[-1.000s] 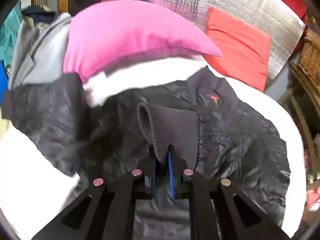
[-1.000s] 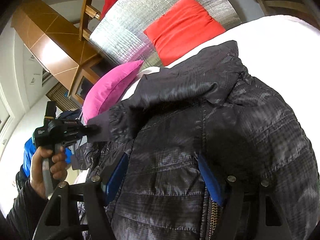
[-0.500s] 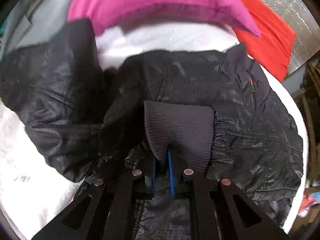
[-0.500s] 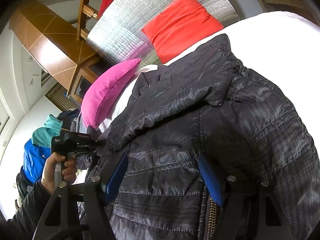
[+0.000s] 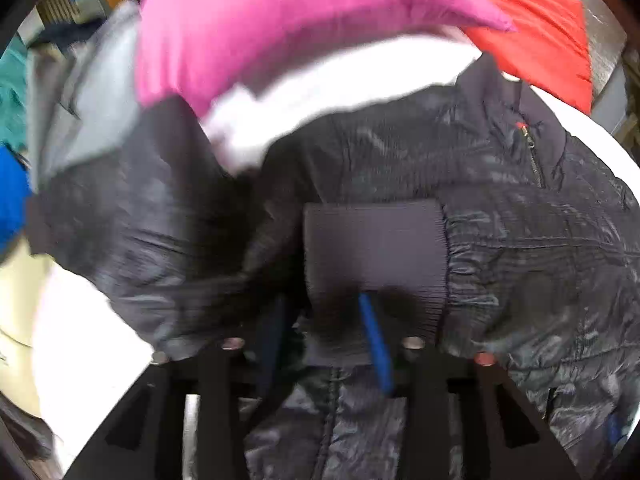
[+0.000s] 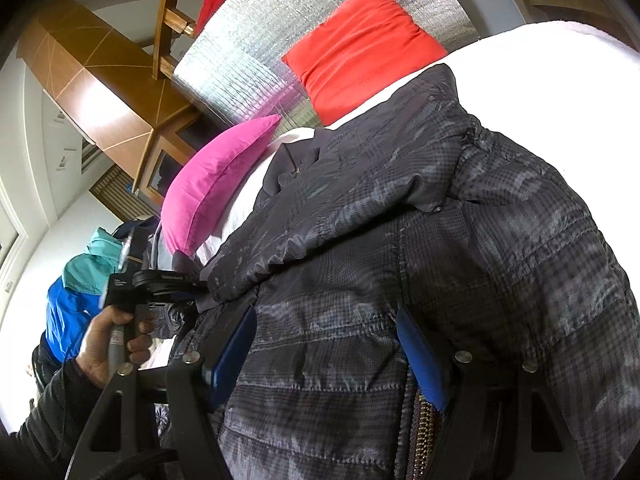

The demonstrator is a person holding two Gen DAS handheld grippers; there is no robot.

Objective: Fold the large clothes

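The dark quilted jacket lies on the white bed, collar toward the pink pillow. The left gripper has just been opening; the ribbed cuff lies loosely between its jaws. The right gripper is spread wide over the jacket body. The shell looks light, puffy and slippery; the cuffs and hem probably hold best.

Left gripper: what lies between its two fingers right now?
The jacket's ribbed sleeve cuff lies between the fingers of the left gripper, whose jaws have just been opening; the left wrist view shows it.

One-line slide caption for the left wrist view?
Left gripper, jaws just opening, releases the ribbed cuff onto the dark quilted jacket below a pink pillow.
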